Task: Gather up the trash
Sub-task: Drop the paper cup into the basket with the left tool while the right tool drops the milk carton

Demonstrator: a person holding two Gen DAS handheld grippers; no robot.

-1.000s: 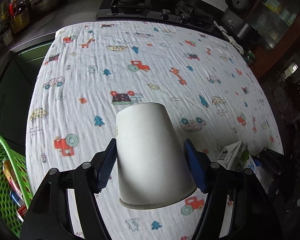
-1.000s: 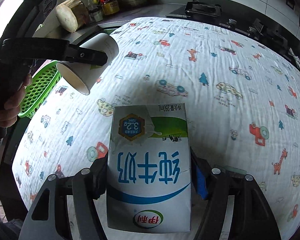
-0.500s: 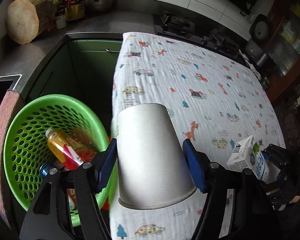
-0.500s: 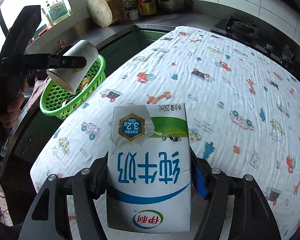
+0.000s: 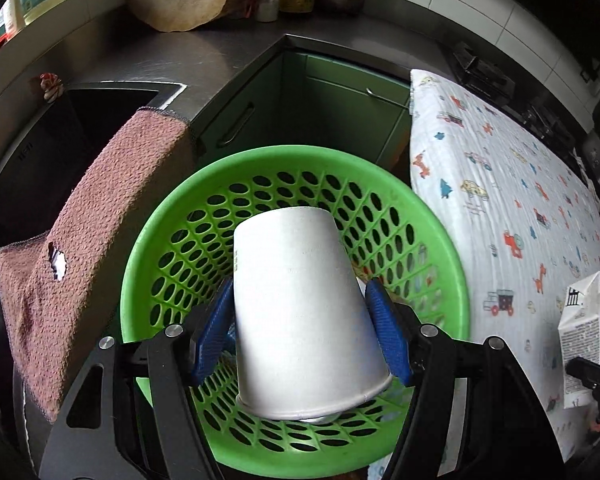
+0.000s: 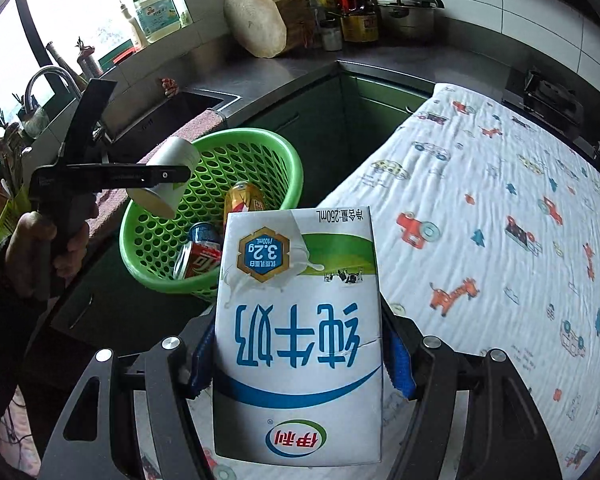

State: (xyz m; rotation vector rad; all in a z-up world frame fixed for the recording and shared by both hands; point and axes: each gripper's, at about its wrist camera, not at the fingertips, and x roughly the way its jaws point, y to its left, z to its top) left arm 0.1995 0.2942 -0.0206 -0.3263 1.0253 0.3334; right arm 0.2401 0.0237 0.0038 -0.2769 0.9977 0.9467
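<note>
My left gripper [image 5: 300, 320] is shut on a white paper cup [image 5: 300, 304], held mouth toward me, right above the green plastic basket [image 5: 172, 196]. In the right wrist view the cup [image 6: 168, 176] hangs over the basket [image 6: 260, 148], which holds a yellow can [image 6: 246, 200] and a red and blue can [image 6: 198, 256]. My right gripper [image 6: 300, 352] is shut on a white and blue milk carton [image 6: 300, 340], upside down, over the table's left edge beside the basket. The carton also shows in the left wrist view [image 5: 584, 332].
The table wears a white cloth with cartoon prints [image 6: 500, 208]. A brown towel [image 5: 84, 240] hangs over the sink edge left of the basket. A dark sink [image 6: 180, 112], a wooden chopping block [image 6: 260, 20], bottles and a pot [image 6: 408, 12] stand on the counter.
My left gripper has swung left off the table with the cup and now hangs over the basket. My right gripper has followed to the left with the carton, toward the table's edge.
</note>
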